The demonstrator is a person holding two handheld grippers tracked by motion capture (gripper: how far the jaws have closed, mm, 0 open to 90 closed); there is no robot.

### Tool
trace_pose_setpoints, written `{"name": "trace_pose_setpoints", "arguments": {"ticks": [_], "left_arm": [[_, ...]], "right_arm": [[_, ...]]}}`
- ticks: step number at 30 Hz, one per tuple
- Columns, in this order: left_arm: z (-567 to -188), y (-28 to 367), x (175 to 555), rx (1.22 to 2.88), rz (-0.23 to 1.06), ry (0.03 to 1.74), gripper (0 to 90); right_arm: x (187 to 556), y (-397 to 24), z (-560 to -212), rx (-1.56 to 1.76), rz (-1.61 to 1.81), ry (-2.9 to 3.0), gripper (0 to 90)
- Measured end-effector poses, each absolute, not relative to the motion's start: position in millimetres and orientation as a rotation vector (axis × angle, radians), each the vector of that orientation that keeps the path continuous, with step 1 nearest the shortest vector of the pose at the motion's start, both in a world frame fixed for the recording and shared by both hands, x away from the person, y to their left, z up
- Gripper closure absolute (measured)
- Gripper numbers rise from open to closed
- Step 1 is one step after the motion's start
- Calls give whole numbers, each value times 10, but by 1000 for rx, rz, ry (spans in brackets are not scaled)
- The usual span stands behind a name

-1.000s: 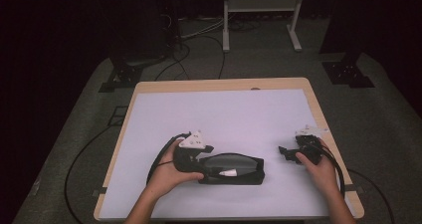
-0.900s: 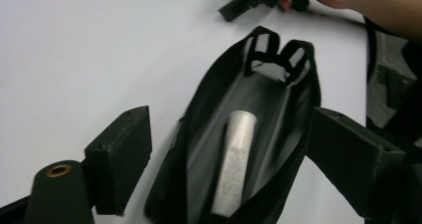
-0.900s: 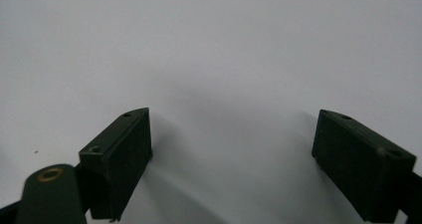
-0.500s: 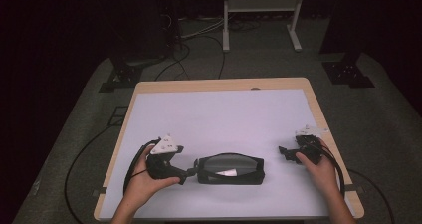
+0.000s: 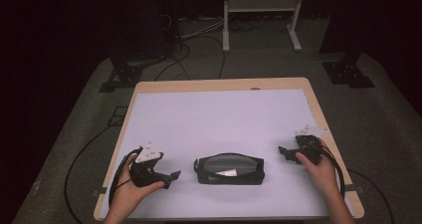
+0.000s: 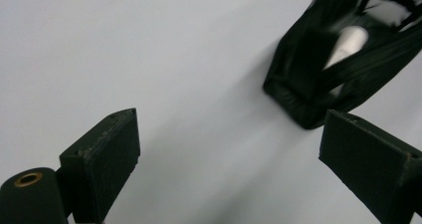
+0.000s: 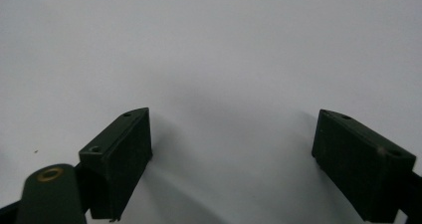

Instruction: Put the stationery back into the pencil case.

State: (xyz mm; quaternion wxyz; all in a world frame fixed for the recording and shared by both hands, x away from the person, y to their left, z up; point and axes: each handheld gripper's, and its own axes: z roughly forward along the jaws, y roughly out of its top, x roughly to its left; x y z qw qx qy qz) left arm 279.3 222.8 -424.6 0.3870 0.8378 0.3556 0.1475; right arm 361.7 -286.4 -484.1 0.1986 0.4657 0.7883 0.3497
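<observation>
Left tongs [image 5: 171,176] and right tongs [image 5: 283,152] spread, empty, flanking black pouch [image 5: 229,168].

A dim lab — floor cables [image 5: 196,55], a metal stand [image 5: 261,5], a white-topped table [image 5: 219,114].

Bright overhead light on the white table [image 5: 224,114], dark surroundings, soft shadows, perhaps slight blur throughout.
</observation>
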Motion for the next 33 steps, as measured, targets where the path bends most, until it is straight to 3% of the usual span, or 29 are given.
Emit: {"name": "trace_pose_setpoints", "arguments": {"ticks": [21, 33], "left_arm": [[-4617, 2677, 2747, 2136, 459, 1104, 84], [-4742, 2700, 2746, 2174, 465, 1108, 46]], "right_arm": [[3617, -2865, -4841, 1298, 977, 2206, 147], [3617, -2865, -4840, 1300, 977, 2205, 147]]}}
